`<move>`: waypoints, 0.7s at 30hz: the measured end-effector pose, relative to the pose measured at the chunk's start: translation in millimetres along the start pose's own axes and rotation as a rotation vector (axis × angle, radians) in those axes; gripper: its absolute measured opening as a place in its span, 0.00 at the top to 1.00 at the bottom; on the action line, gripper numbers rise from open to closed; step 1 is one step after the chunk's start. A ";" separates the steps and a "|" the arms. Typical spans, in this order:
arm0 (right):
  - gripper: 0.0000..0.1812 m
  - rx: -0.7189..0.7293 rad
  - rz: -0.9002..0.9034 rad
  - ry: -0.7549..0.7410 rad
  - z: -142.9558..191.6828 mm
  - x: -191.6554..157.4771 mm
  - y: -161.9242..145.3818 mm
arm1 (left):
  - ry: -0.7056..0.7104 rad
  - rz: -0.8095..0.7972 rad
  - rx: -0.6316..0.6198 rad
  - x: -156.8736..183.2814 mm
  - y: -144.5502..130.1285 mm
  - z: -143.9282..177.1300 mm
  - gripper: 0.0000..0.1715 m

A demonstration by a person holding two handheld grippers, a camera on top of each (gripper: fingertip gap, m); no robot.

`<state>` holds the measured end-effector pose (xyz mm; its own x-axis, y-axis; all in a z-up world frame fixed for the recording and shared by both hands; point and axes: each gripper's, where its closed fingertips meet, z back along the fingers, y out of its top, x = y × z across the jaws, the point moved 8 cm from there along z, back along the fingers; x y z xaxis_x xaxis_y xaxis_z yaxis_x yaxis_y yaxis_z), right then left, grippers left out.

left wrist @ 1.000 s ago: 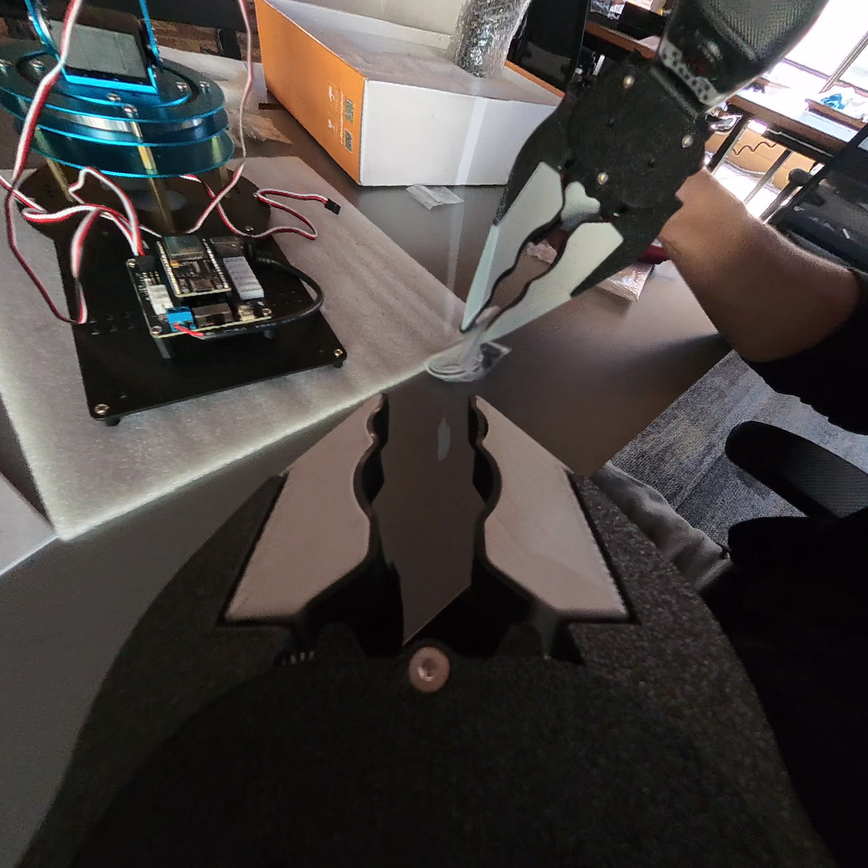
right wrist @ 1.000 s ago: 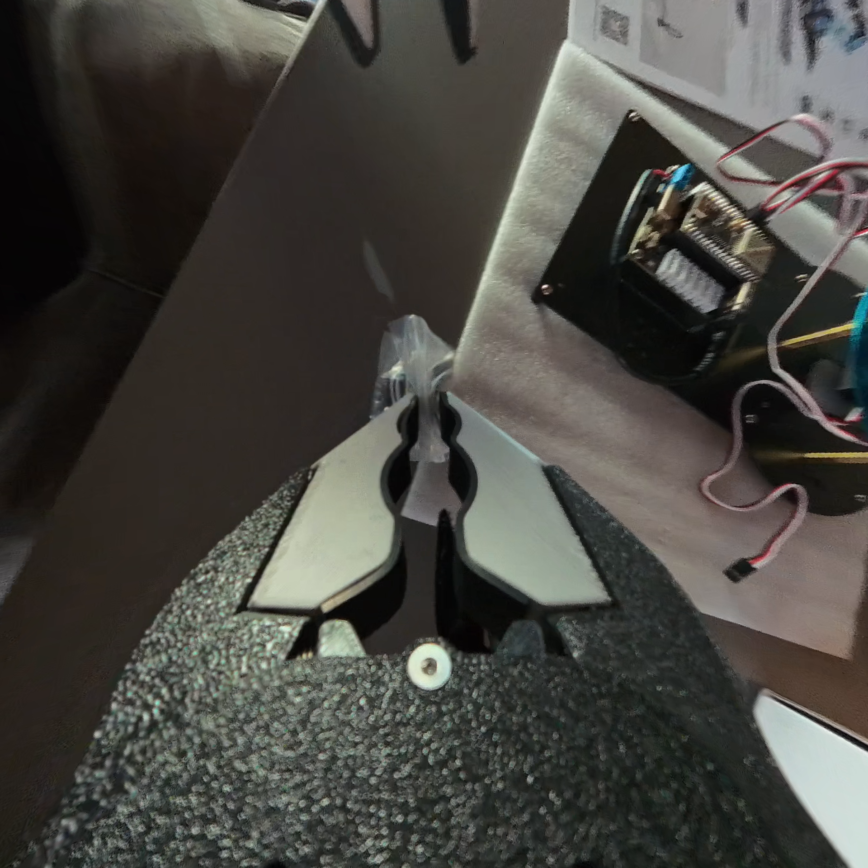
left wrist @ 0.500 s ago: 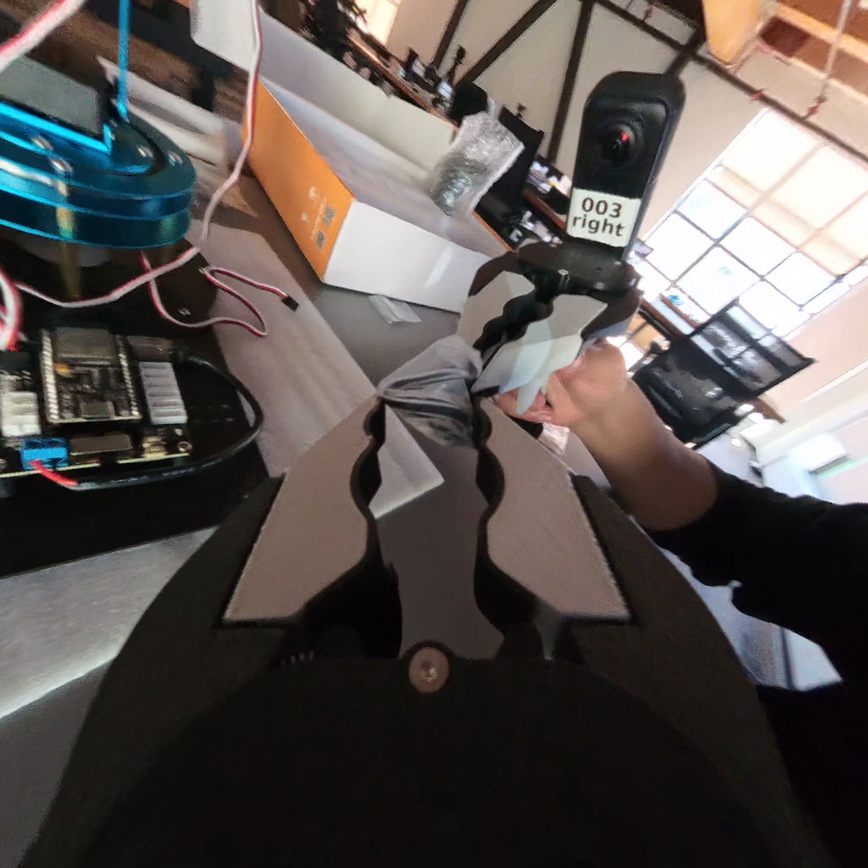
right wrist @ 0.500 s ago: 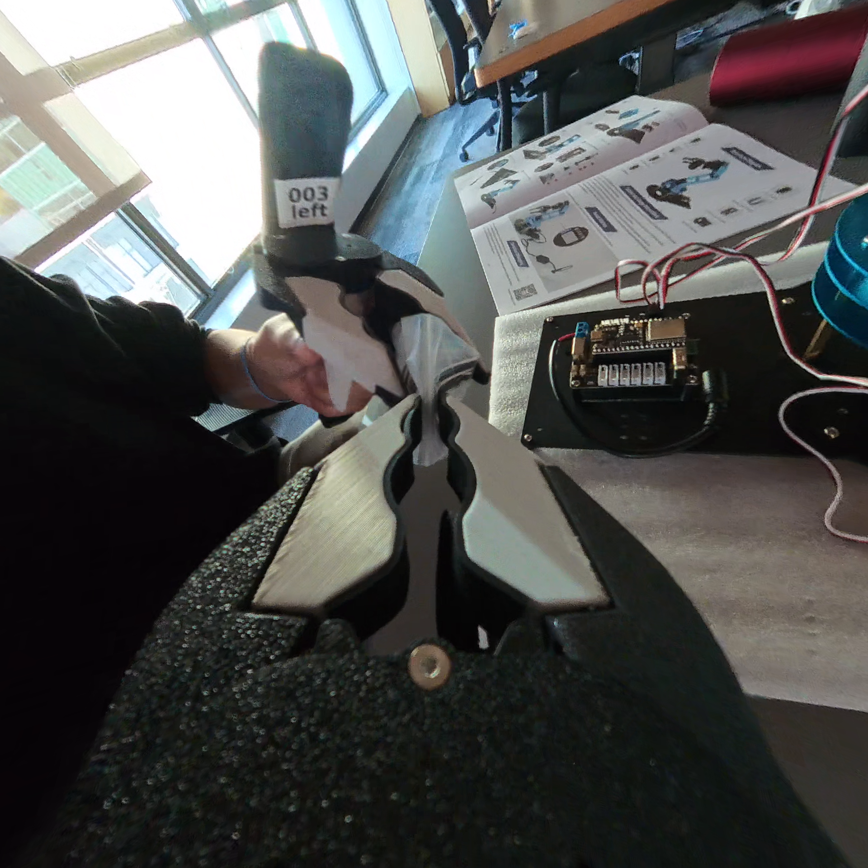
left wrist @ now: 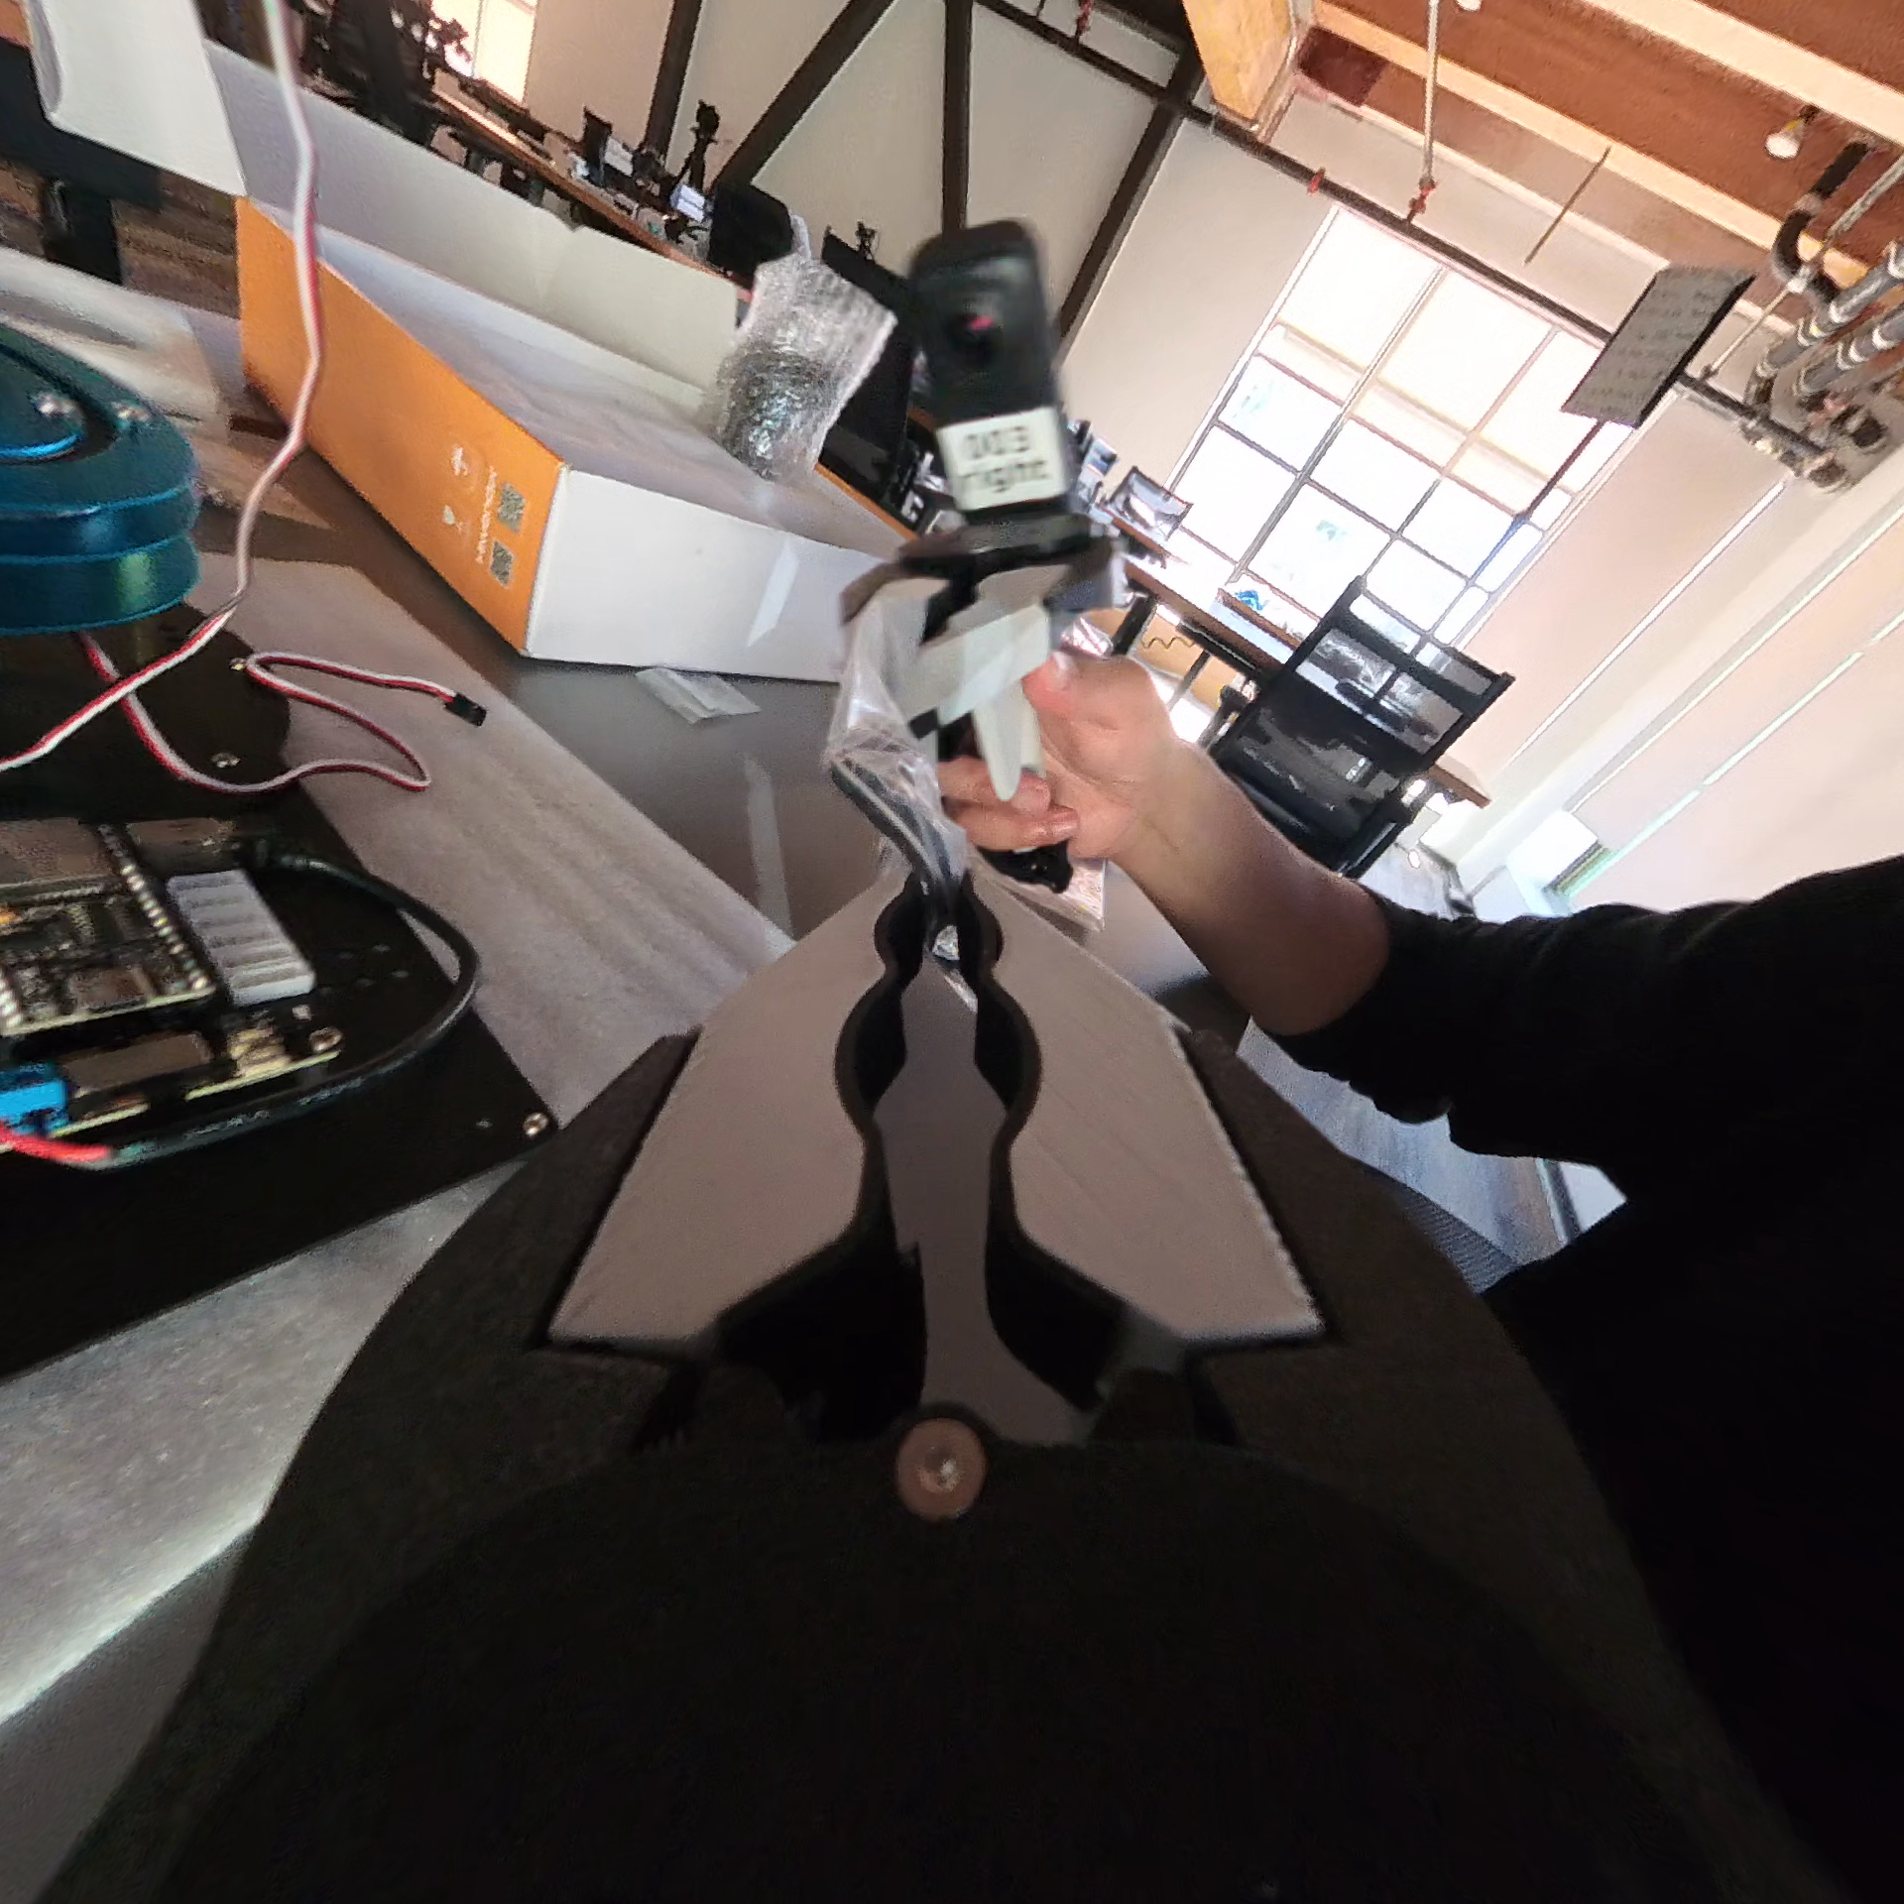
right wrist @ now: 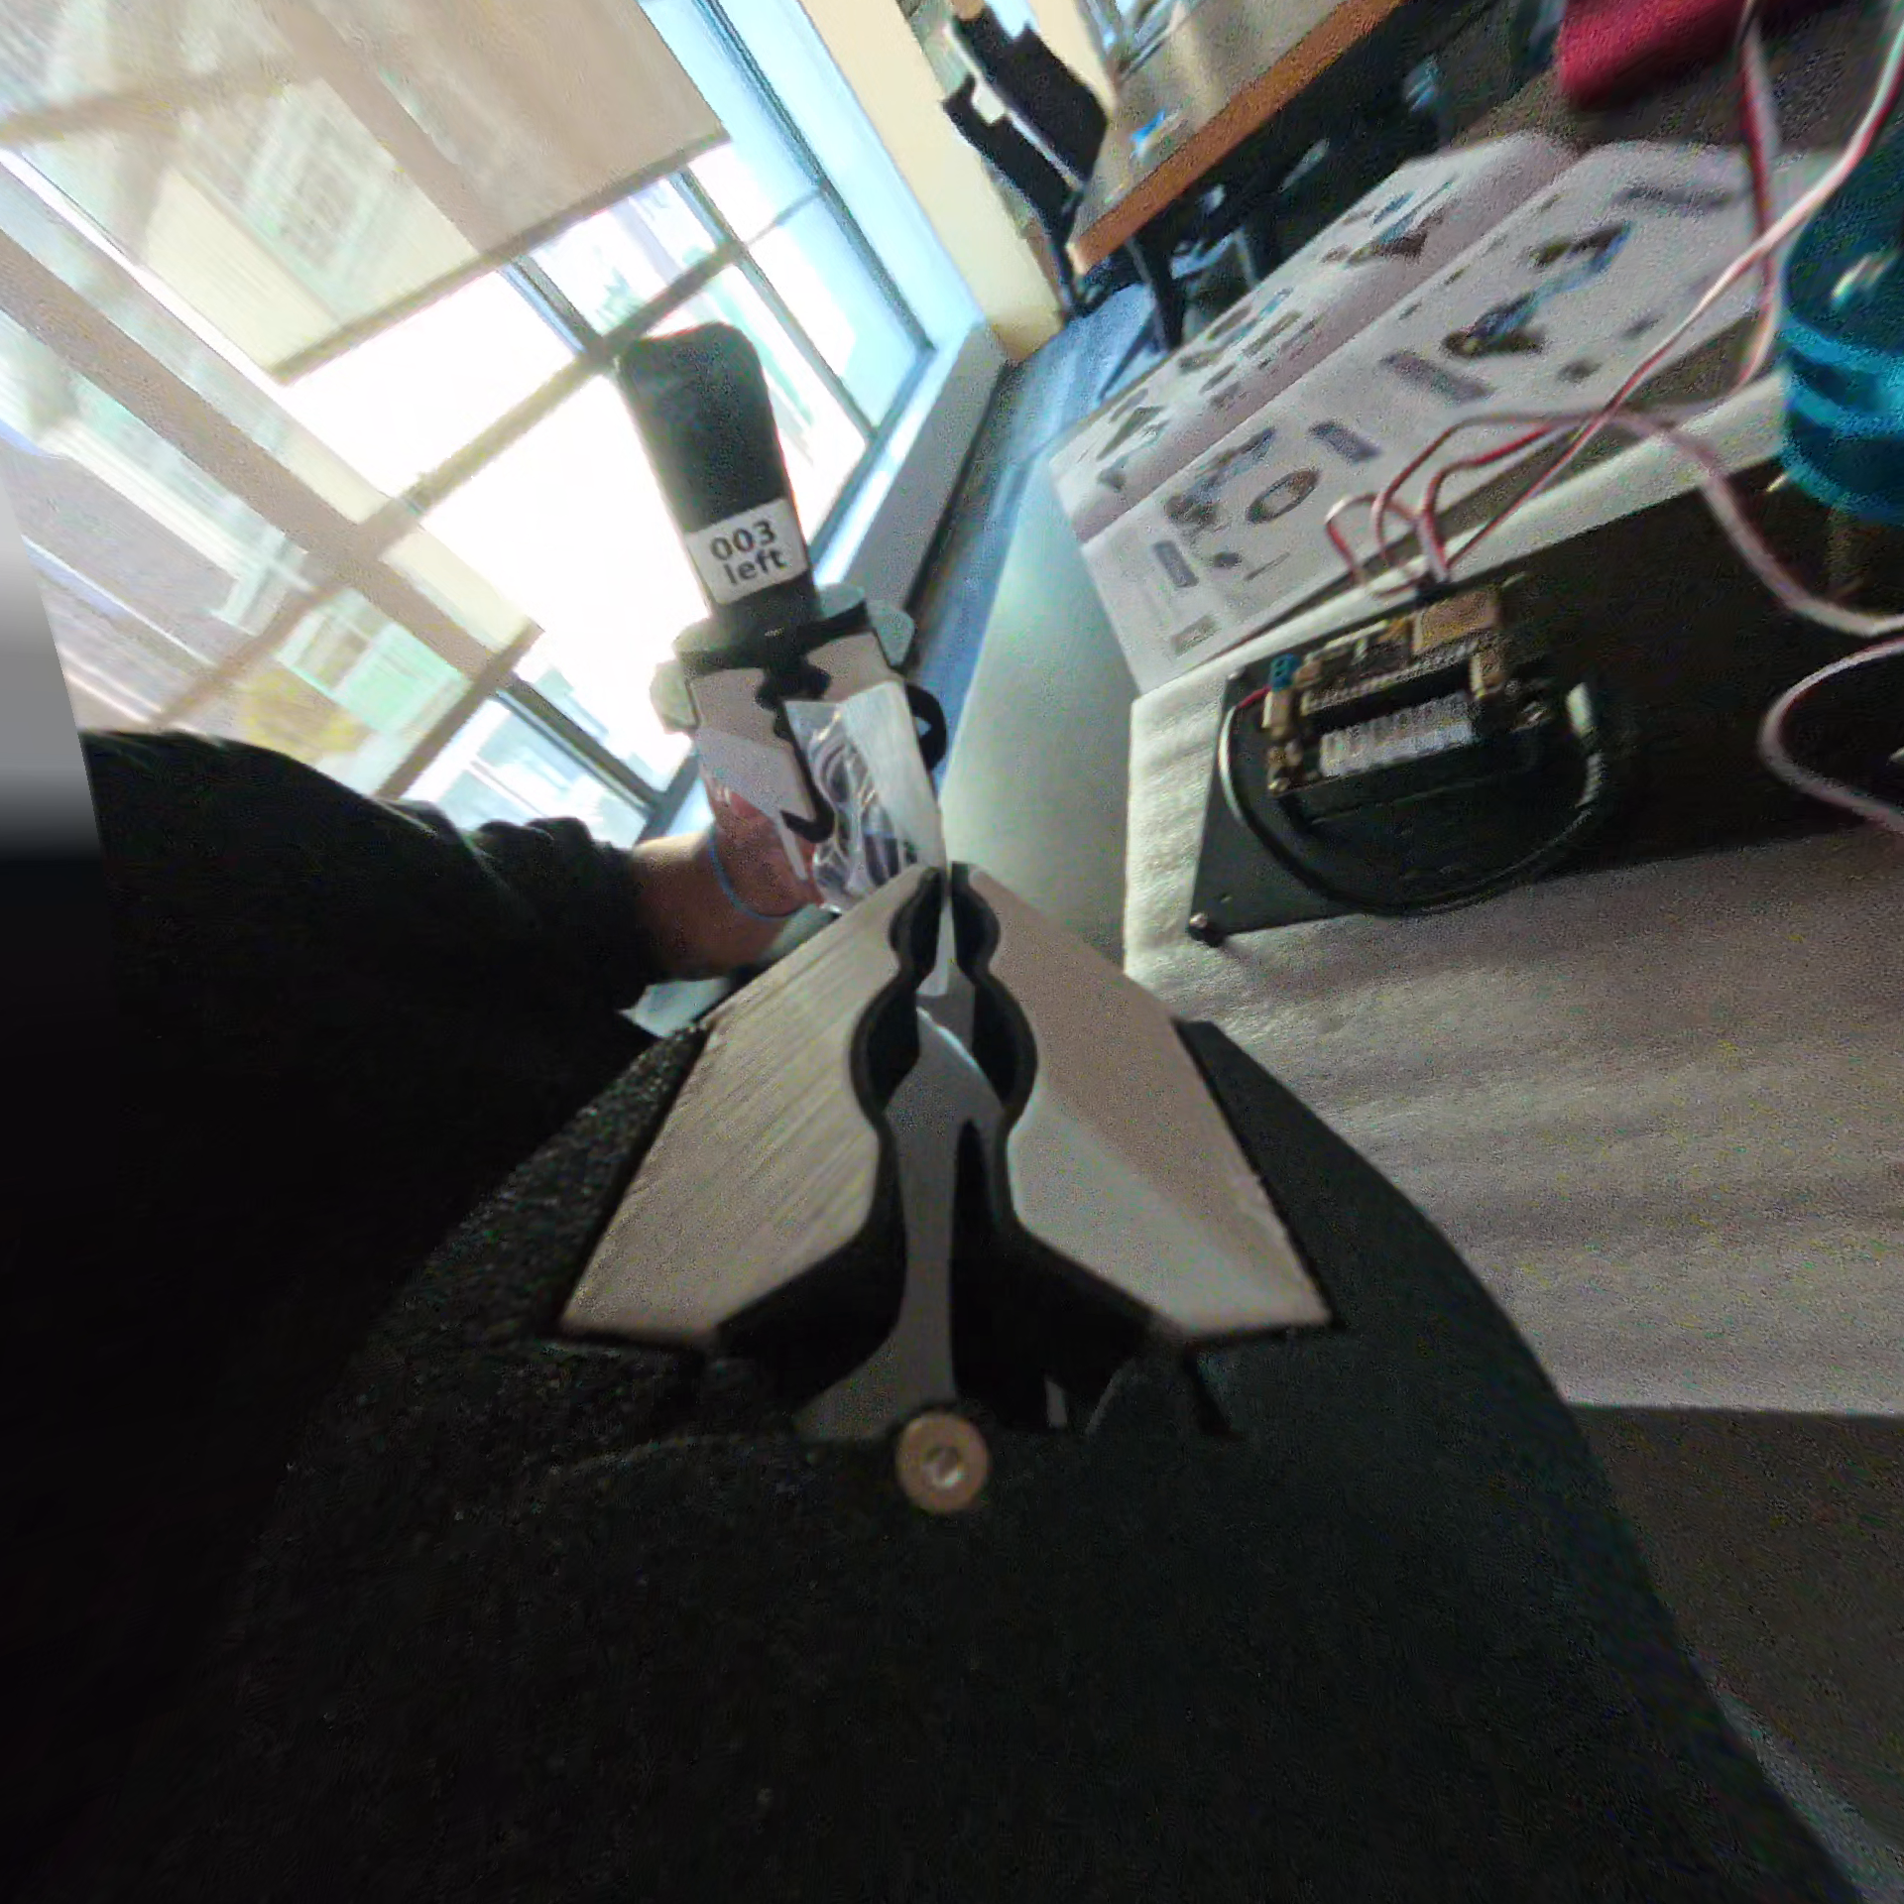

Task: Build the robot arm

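A small clear plastic bag [left wrist: 884,721] with dark small parts inside hangs in the air between both grippers. My left gripper [left wrist: 936,898] is shut on the bag's lower end. My right gripper [left wrist: 984,685], held by a hand, is shut on its upper end. In the right wrist view my right gripper [right wrist: 946,884] pinches the bag [right wrist: 863,785] at its tips, and my left gripper [right wrist: 799,726] faces it from just beyond, gripping the same bag. Both are held above the table's near edge.
A circuit board [left wrist: 103,969] sits on a black plate [left wrist: 309,1133] on a white foam sheet [left wrist: 577,855], with a blue metal base [left wrist: 82,515] and red-white wires. An orange and white box [left wrist: 412,453] and bubble-wrapped bundle [left wrist: 793,371] lie behind. An open booklet [right wrist: 1339,412] lies beyond the board.
My right gripper has lifted the bag off the table. My left gripper, open before, has shut on the bag's other end. Both have risen and now face each other.
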<state>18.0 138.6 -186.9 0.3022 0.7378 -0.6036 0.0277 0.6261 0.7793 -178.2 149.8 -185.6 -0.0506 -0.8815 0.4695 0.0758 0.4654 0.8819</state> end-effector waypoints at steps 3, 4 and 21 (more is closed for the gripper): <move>0.95 -0.038 0.184 -0.104 1.2 -12.4 1.8 | 0.058 0.037 -0.012 -11.3 -0.2 4.7 0.98; 0.87 -0.064 0.198 -0.098 -2.5 -15.1 0.2 | 0.067 0.047 -0.015 -13.8 -0.7 5.7 0.98; 1.00 -0.122 0.047 -0.227 -12.6 13.5 -12.0 | 0.414 -0.241 -0.164 -26.1 -0.8 19.2 0.80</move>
<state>9.8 144.3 -206.5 0.5065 0.7003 -0.5030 -0.1028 0.6282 0.7712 -196.1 174.0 -197.7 0.3103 -0.9357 0.1679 0.2679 0.2556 0.9289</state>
